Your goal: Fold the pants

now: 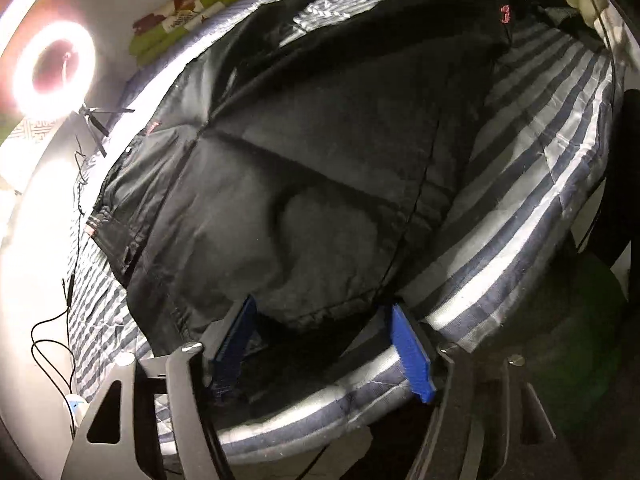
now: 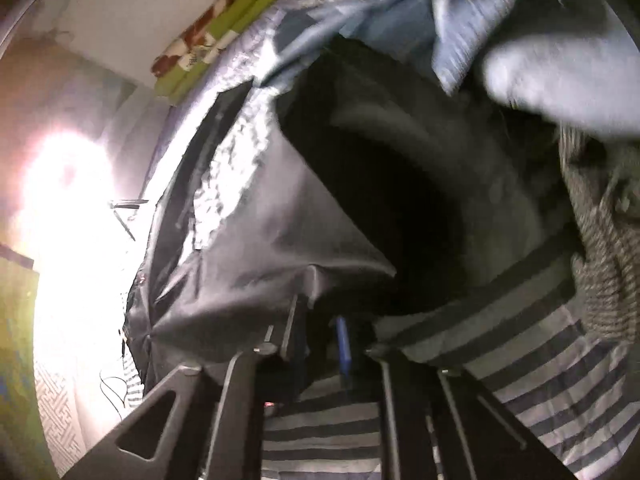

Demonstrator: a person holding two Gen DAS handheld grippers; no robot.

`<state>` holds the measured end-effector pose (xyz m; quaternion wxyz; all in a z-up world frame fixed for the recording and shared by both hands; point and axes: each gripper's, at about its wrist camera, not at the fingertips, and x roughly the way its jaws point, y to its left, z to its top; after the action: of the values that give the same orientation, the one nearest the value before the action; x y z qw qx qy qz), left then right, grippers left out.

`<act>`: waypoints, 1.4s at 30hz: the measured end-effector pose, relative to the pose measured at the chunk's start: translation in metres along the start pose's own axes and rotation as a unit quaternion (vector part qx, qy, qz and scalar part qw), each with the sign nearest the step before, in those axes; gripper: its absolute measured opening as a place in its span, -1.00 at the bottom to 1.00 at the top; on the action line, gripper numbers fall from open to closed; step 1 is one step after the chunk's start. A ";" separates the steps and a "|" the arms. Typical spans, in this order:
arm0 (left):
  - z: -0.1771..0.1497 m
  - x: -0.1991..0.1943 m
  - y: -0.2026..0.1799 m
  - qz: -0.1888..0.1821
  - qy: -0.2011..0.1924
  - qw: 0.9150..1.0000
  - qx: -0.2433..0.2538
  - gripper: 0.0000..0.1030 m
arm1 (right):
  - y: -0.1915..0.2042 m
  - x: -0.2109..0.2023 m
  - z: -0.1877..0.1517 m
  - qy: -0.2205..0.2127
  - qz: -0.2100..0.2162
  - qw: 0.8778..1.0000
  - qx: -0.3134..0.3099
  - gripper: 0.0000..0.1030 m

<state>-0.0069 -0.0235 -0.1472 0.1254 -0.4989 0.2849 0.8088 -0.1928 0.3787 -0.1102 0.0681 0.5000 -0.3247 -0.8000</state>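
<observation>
Black pants [image 1: 320,152] lie spread over a striped bed cover [image 1: 552,168], with a red label near one edge. My left gripper [image 1: 326,340] is open at the near hem; its blue pads [image 1: 412,352] stand wide apart on either side of the fabric edge. In the blurred right wrist view the pants [image 2: 260,264] are lifted and tented toward my right gripper [image 2: 320,332]. That gripper looks shut on a fold of the cloth. One blue pad [image 2: 344,344] shows, and the other is hidden by fabric.
A lit ring light [image 1: 52,68] on a small tripod stands left of the bed, with cables trailing down. A green and red folded blanket [image 1: 192,8] lies at the far edge. Light blue clothes [image 2: 500,32] and a knitted grey garment [image 2: 600,260] lie at the right.
</observation>
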 end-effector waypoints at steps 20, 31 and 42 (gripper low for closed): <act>0.008 -0.033 0.042 0.108 -0.074 0.990 -0.044 -0.89 | 0.131 -0.074 0.042 -0.097 0.007 0.983 -0.157 -0.89; 0.072 -0.078 0.183 0.129 -0.122 0.979 -0.099 -0.92 | 0.217 -0.048 0.082 -0.153 -0.023 0.961 -0.227 -0.89; 0.151 0.052 0.327 0.093 -0.058 0.981 -0.160 -0.93 | 0.343 0.106 0.170 -0.142 -0.101 0.937 -0.302 -0.89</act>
<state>-0.3020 -0.2030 -0.0315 -0.0150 -0.4360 0.1893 0.8797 -0.4616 0.1423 0.0603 0.0876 0.3672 -0.0218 -0.9257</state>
